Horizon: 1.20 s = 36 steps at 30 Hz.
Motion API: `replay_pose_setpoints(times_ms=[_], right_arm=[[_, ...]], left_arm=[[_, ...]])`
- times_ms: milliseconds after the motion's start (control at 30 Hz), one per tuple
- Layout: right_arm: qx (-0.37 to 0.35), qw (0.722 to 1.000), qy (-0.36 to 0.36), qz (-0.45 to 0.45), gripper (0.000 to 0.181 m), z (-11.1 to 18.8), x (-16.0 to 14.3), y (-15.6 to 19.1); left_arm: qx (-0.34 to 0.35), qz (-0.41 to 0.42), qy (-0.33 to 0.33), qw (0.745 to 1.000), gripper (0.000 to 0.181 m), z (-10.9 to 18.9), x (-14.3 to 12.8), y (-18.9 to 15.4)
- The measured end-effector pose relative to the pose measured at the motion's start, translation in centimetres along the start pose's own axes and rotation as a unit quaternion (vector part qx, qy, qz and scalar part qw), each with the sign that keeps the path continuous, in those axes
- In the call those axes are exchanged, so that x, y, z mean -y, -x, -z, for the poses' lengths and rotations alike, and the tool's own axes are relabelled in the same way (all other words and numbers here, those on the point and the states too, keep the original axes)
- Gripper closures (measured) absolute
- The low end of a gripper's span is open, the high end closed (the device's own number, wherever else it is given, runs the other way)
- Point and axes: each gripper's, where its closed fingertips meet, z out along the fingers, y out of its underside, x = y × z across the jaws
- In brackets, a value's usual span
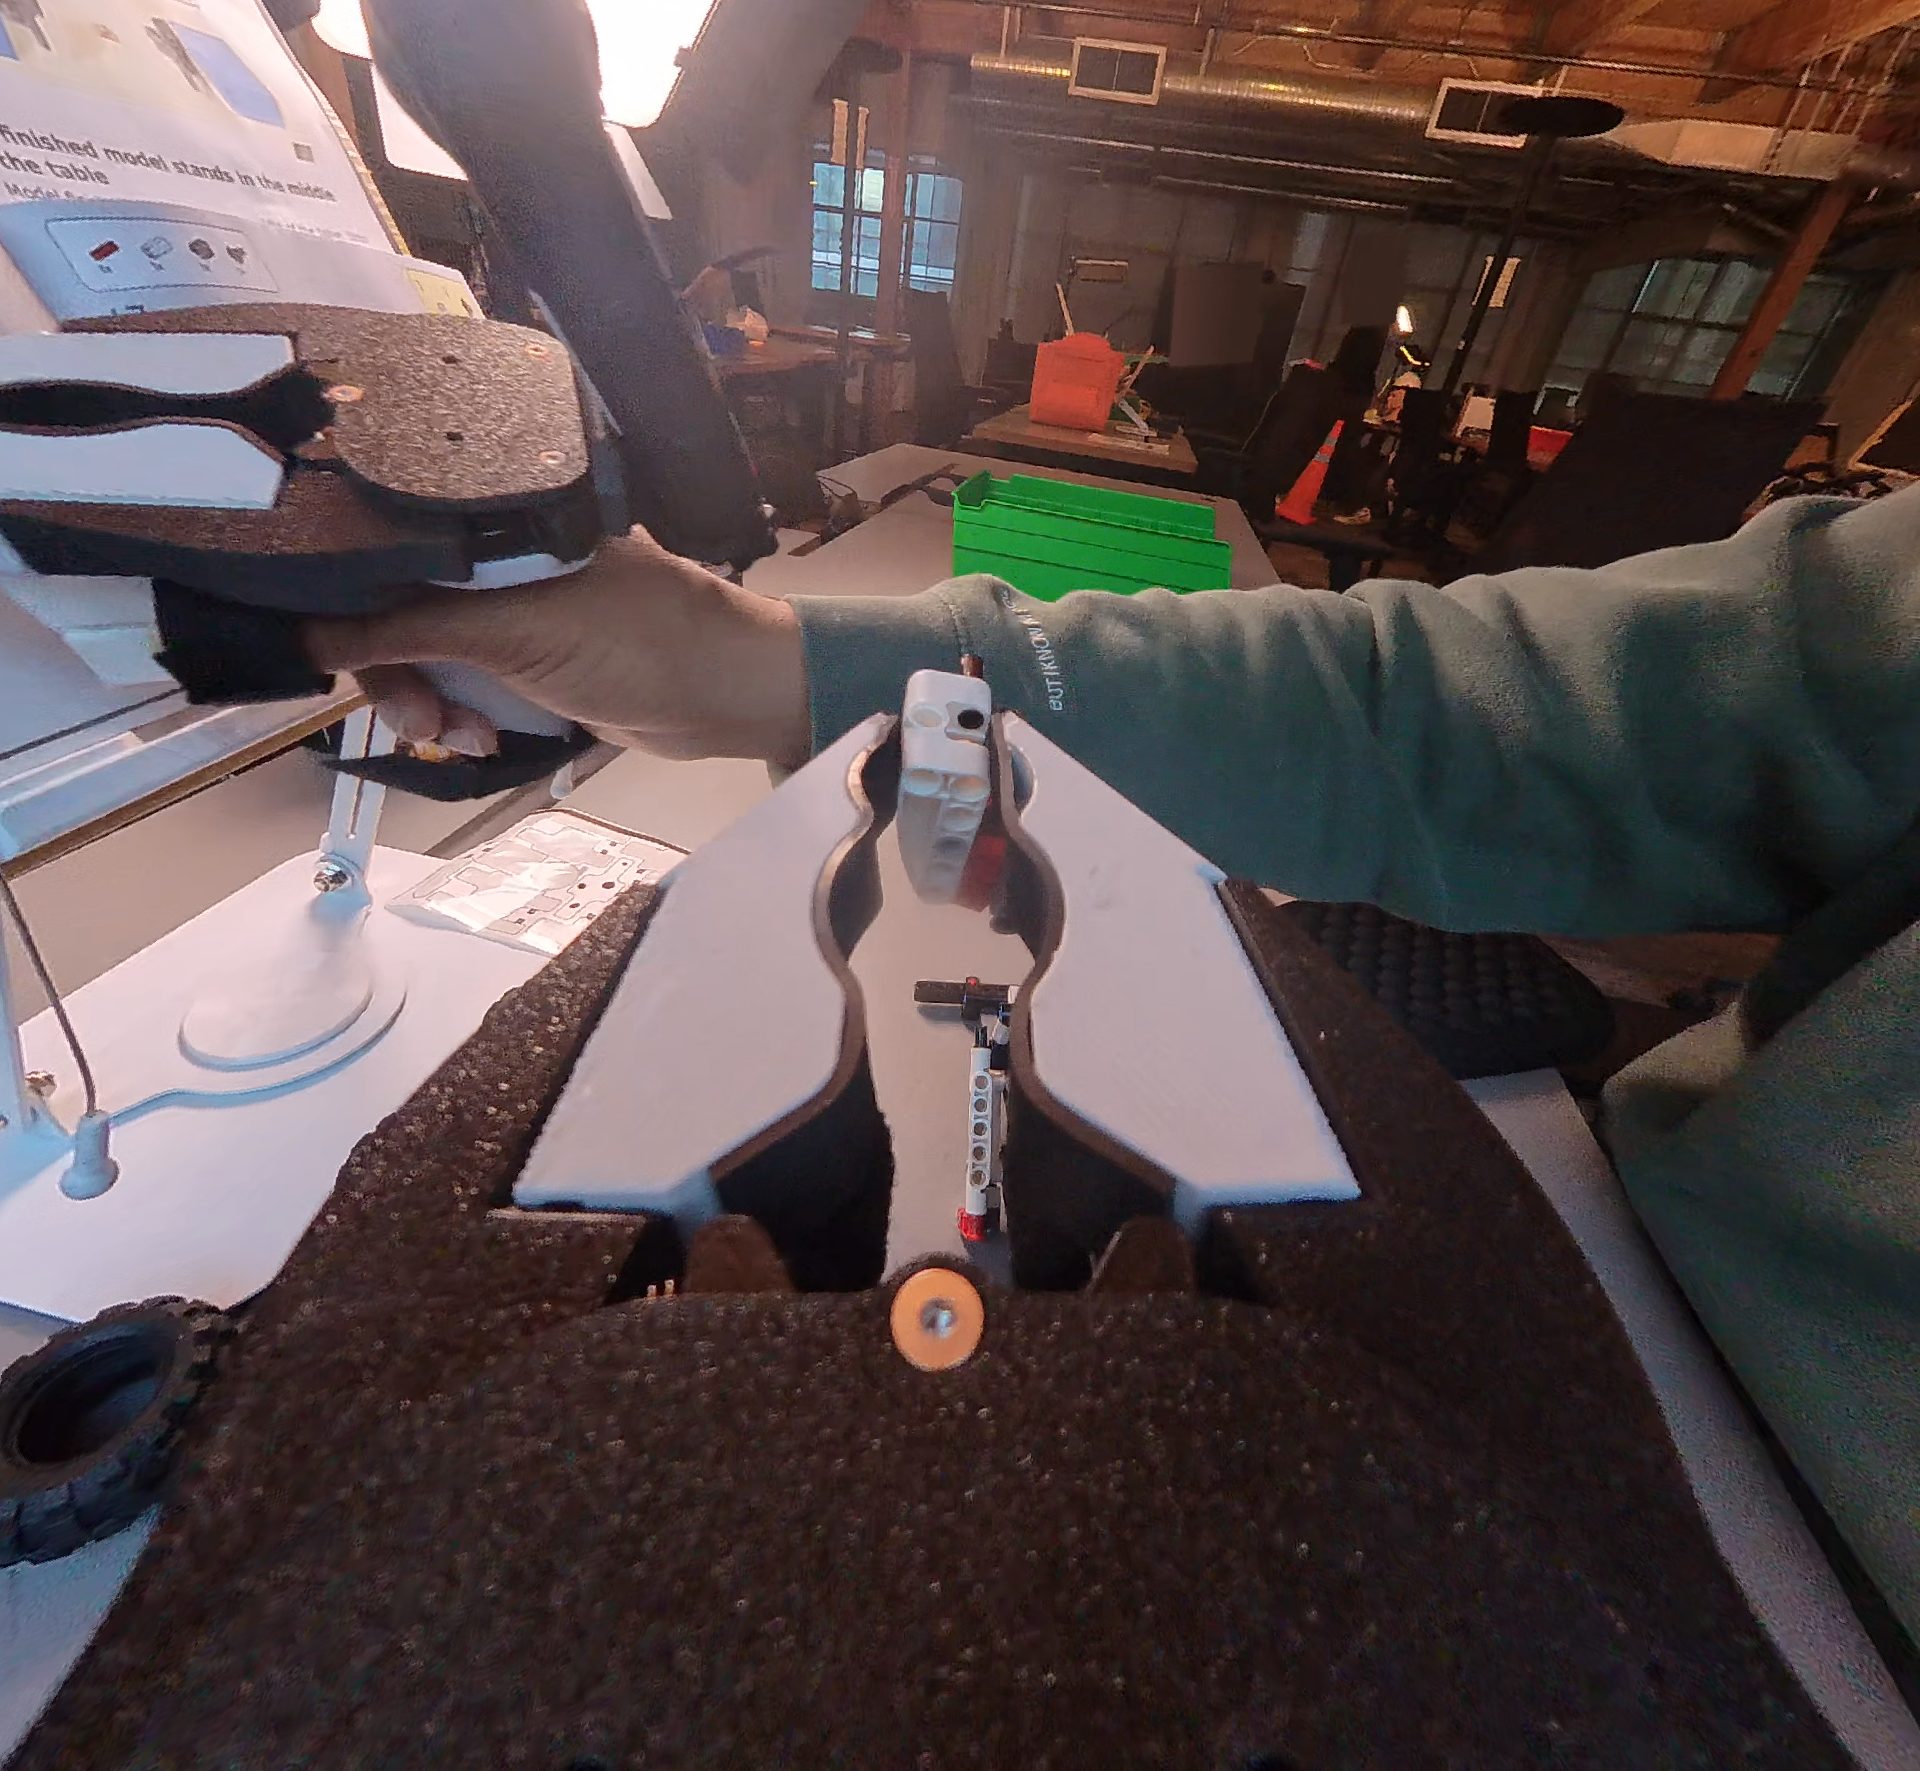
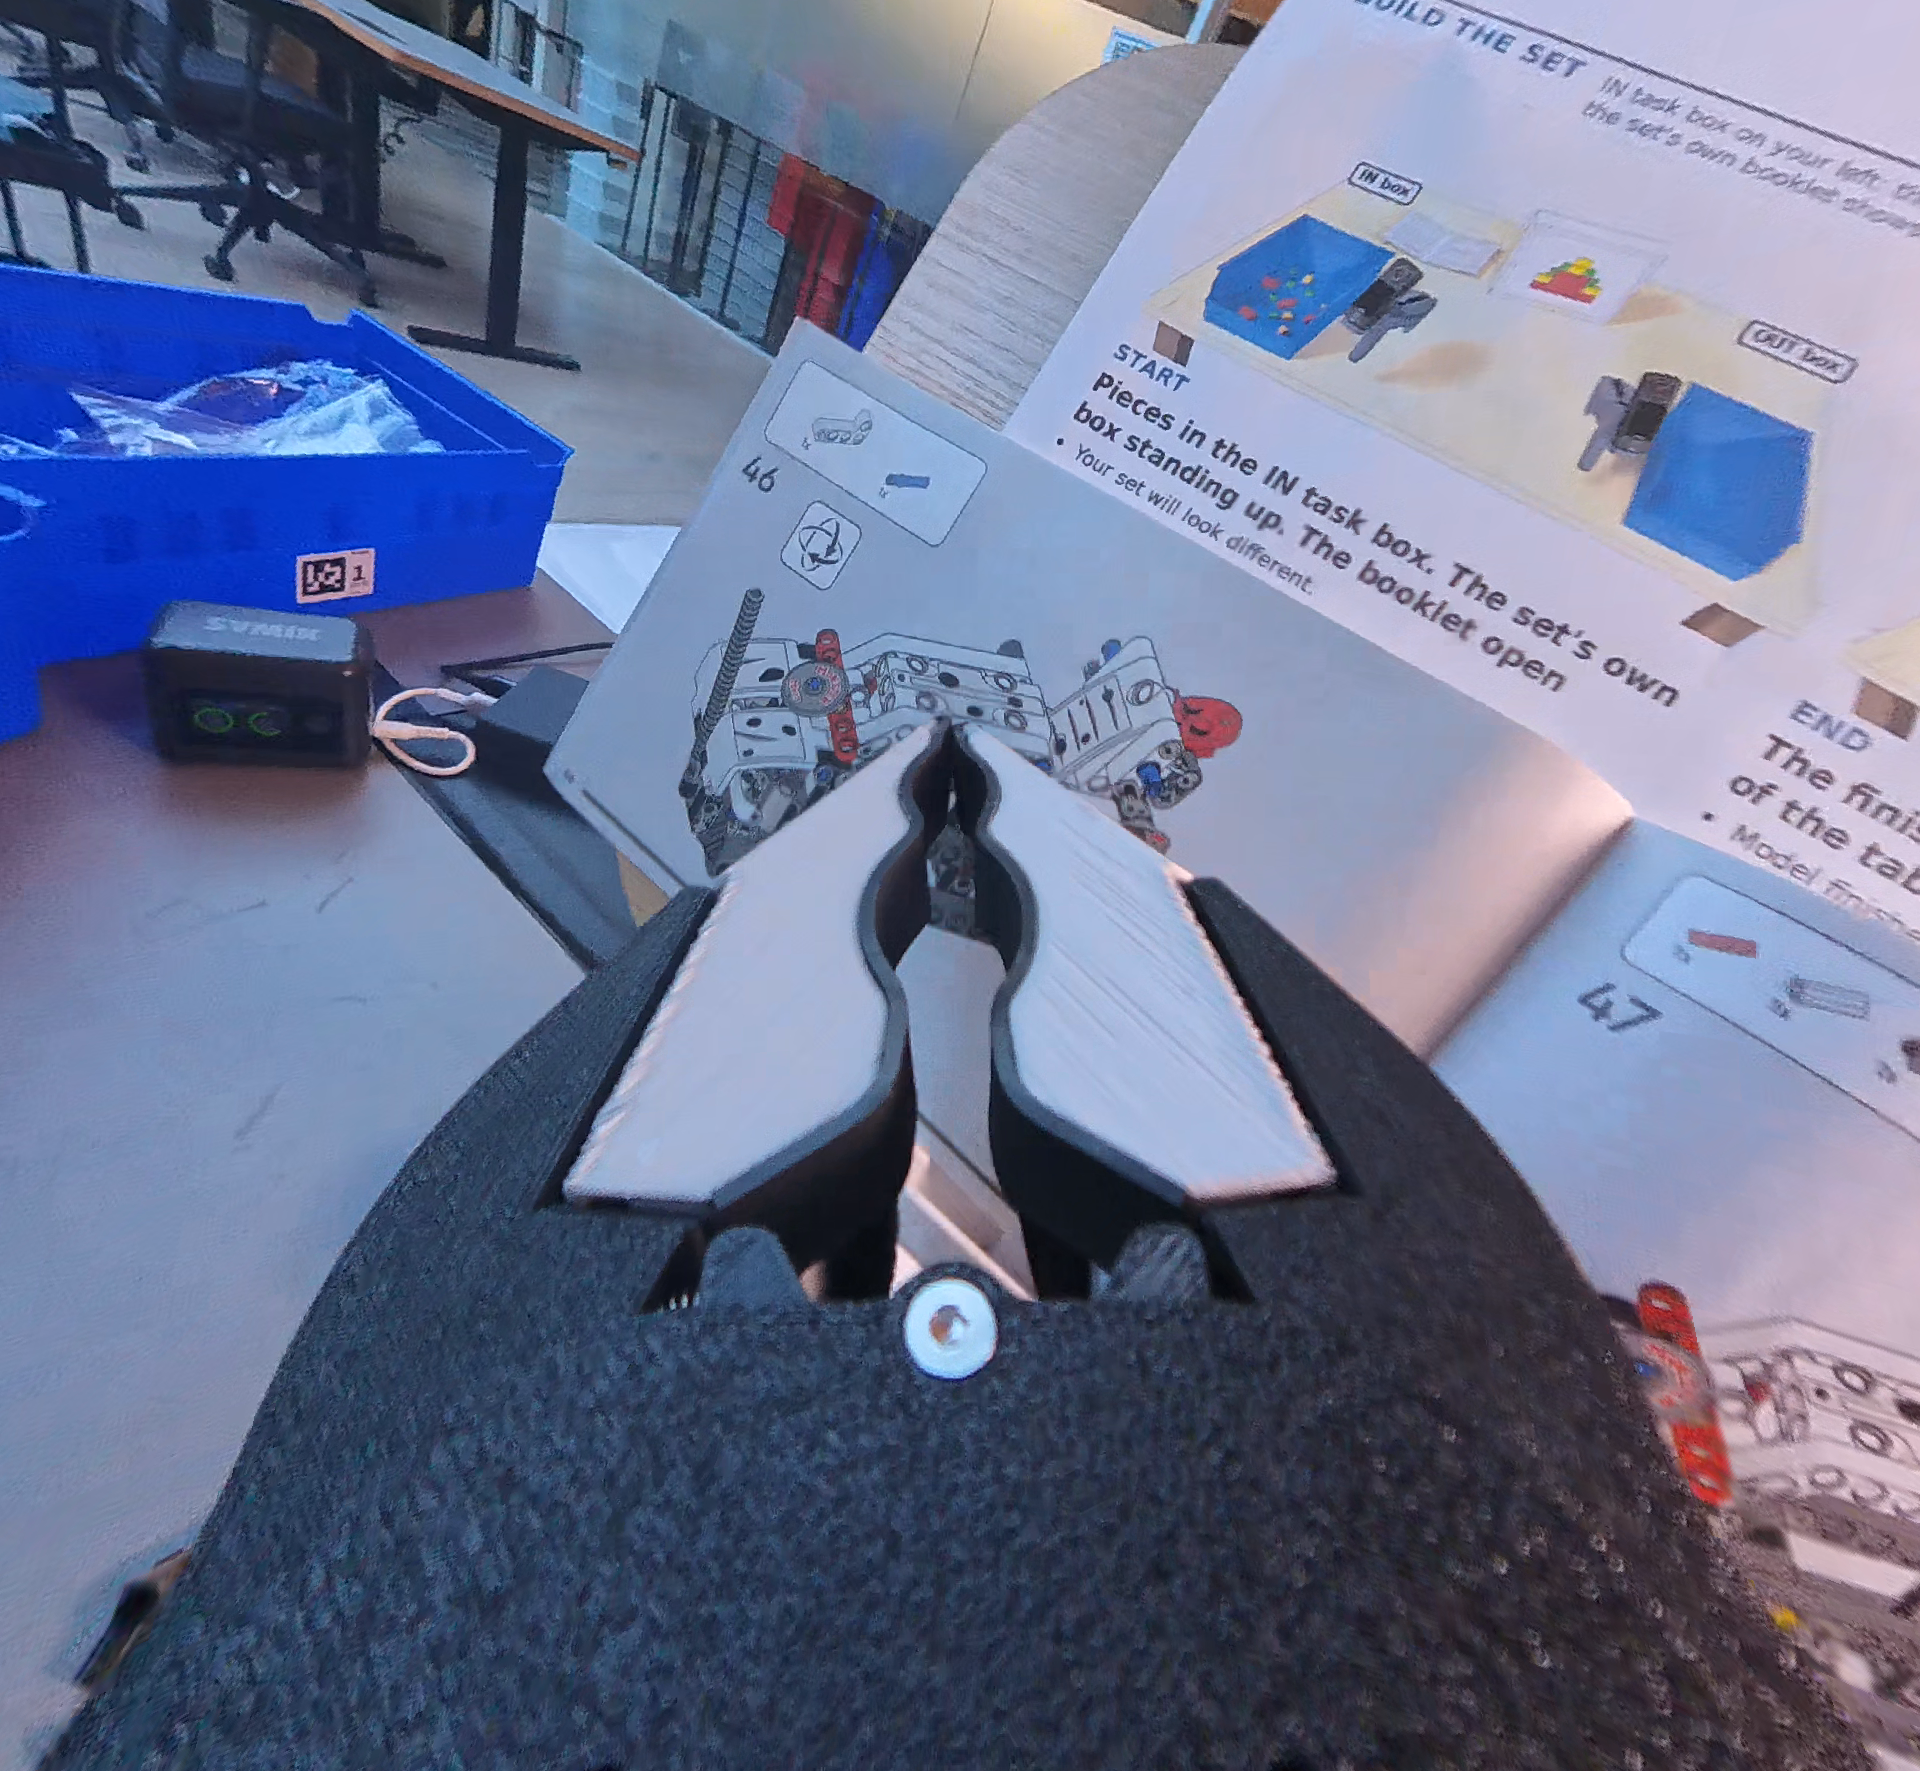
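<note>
The left gripper had a rough, speckled matt black body and smooth pale finger faces, its jaws closed on a glossy white plastic brick piece. The right gripper looked alike, grainy and matt, before a smooth paper booklet. A glossy blue plastic bin held crinkled clear film, and the table was smooth and faintly scuffed.

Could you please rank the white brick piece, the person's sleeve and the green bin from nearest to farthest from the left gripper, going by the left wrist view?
1. White brick piece: held between the left gripper's fingers at their tips.
2. Sleeve: just beyond the tips, stretching off to the right.
3. Green bin: farther back on a table, above the sleeve.
</note>
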Motion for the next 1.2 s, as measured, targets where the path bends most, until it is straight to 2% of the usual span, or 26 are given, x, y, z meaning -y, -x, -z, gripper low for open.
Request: replay_pose_setpoints(times_ms=[200,333,500,567,633,767,867,933,967,1067,1133,1167,1200], right_arm=[[-0.002,1.000,-0.014,-0.005,0.181,-1.4,1.7,0.2],[0.015,1.000,-0.001,-0.012,0.181,-1.0,0.8,0.9],[0.068,0.997,0.005,-0.022,0.181,2.1,-1.5,2.8],[0.132,0.990,-0.014,-0.051,0.179,4.7,-1.4,4.6],[0.216,0.969,-0.043,-0.113,0.173,8.3,-0.6,6.3],[0.369,0.897,-0.104,-0.220,0.164,16.5,1.3,8.3],[0.457,0.834,-0.125,-0.283,0.155,21.9,2.2,9.3],[0.493,0.807,-0.124,-0.300,0.142,24.6,2.5,10.4],[0.495,0.810,-0.119,-0.291,0.133,25.5,2.4,11.1],[0.447,0.856,-0.110,-0.233,0.125,26.0,2.1,12.8],[0.399,0.892,-0.085,-0.196,0.137,25.4,1.6,13.2],[0.388,0.902,-0.080,-0.171,0.146,25.5,1.4,13.4],[0.379,0.909,-0.077,-0.153,0.146,25.7,1.2,13.4]], left_arm=[[-0.001,-0.003,0.002,1.000,0.165,-0.1,-0.1,-0.2],[0.002,-0.005,0.003,1.000,0.165,0.0,-0.1,0.0],[0.000,-0.004,0.000,1.000,0.165,0.1,-0.2,0.1],[-0.011,-0.002,-0.010,1.000,0.165,0.2,-0.1,-0.2],[-0.031,0.003,-0.029,0.999,0.165,0.3,0.3,-0.6],[-0.072,0.012,-0.074,0.995,0.165,0.8,1.2,-1.6],[-0.104,0.019,-0.104,0.989,0.165,1.0,1.9,-2.5],[-0.120,0.019,-0.118,0.986,0.165,0.9,2.0,-3.1],[-0.126,0.019,-0.123,0.984,0.165,0.8,2.0,-3.3],[-0.142,0.021,-0.134,0.981,0.165,0.3,1.9,-4.1],[-0.140,0.012,-0.127,0.982,0.165,-0.3,1.3,-4.5],[-0.137,0.007,-0.125,0.983,0.165,-0.6,1.0,-4.6],[-0.138,0.004,-0.128,0.982,0.165,-0.7,0.9,-4.7]])
